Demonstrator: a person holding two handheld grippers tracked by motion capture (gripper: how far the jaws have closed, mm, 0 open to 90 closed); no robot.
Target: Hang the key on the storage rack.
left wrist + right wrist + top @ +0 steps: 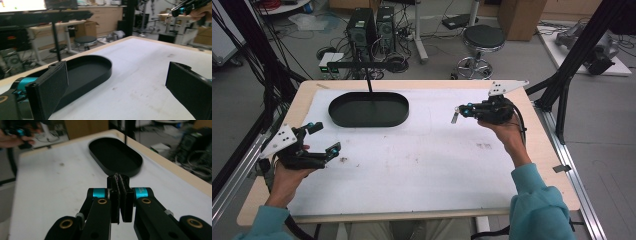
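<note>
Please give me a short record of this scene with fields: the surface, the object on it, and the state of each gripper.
surface: table with a white mat
object: black oval tray, empty, at the far left of the mat
left gripper: jaws wide open, nothing between them, above the mat near the tray
right gripper: jaws shut, raised over the right side of the mat; a small silver piece hangs at its tip
contact with tray: none

small thing dangling from right gripper (460,113) too small to identify; tray (82,75) partly behind left jaw
</note>
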